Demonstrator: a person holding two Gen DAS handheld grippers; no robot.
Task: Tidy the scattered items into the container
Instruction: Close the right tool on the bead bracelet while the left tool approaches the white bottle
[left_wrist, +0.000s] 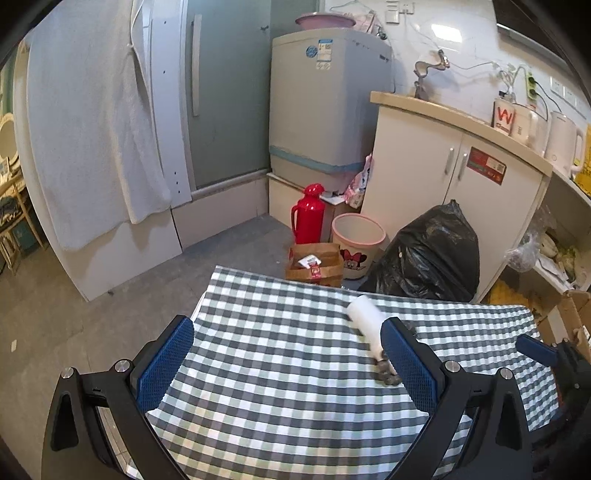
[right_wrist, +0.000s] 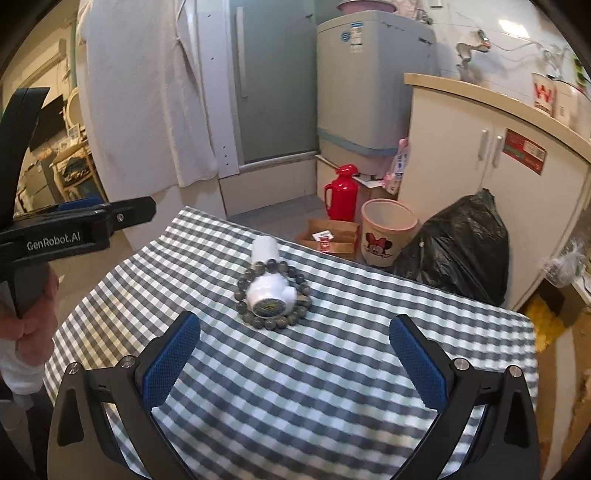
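Hovering over the table, the right gripper and left gripper both have fingers spread wide, holding nothing. One white bottle lies on its side mid-table with one bead bracelet looped around it. The checked tablecloth covers the table; beyond stand one red flask, one bin and one black bag.

Even indoor light, strong fisheye bending, slight softness in the right wrist view.

A bright rectangular glare patch sits on the wall tiles at about one o'clock in the left wrist view. Shadows on the checked cloth are faint and soft. Straight edges bow toward the dark rounded corners of both views. The right wrist view looks mildly blurred across the cloth and at three o'clock.
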